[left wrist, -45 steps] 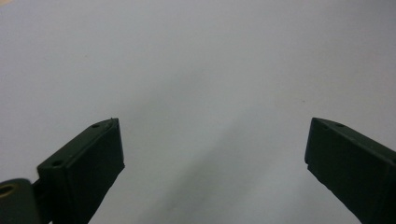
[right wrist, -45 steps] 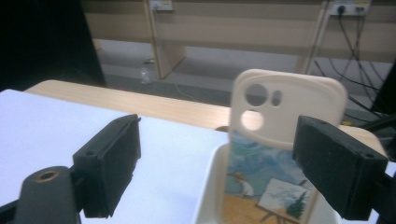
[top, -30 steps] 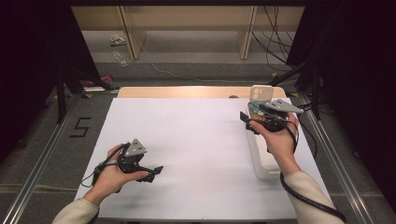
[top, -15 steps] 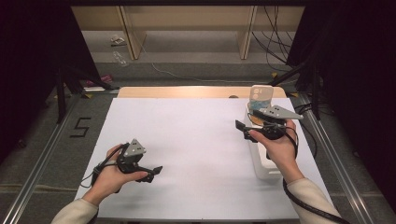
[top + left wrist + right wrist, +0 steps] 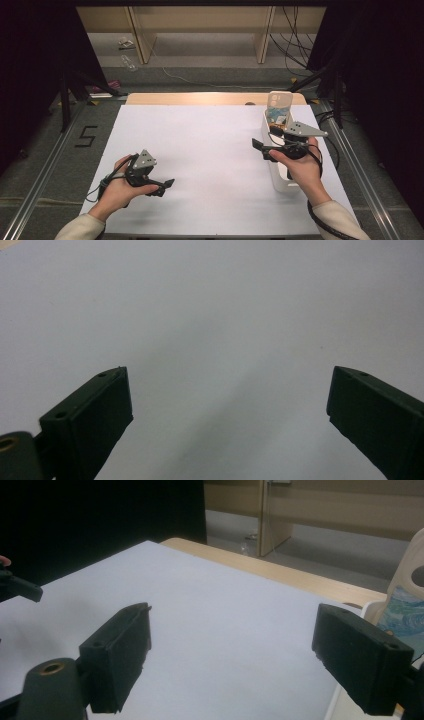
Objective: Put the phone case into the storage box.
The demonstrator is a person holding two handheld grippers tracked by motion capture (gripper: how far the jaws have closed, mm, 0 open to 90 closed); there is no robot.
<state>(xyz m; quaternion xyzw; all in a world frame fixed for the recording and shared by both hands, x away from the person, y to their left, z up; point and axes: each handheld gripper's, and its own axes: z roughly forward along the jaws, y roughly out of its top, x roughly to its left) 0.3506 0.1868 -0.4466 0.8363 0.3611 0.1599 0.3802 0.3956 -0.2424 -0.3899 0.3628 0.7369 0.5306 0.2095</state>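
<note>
While both jaw pairs stand wide apart and empty, right hand-held gripper (image 5: pixel 262 148) beside white bin (image 5: pixel 281 181), phone (image 5: pixel 278 106) upright inside, left hand-held gripper (image 5: pixel 167 184) low over white desk (image 5: pixel 210 145).

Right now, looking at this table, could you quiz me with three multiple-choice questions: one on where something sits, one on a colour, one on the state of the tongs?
1. Where does the white bin stand?
A. at the table's right edge
B. at the table's left edge
C. in the middle

2. What colour is the sheet that covers the table?
A. black
B. white
C. red

3. How do the right tongs stand?
A. shut on a phone
B. shut on nothing
C. open, holding nothing

Answers: 1 A, the high view shows the bin along the right edge, under the right hand. 2 B, the sheet is plain white in every view. 3 C, the right gripper view shows the two jaws wide apart with bare sheet between them; the left tongs stand open too.
</note>
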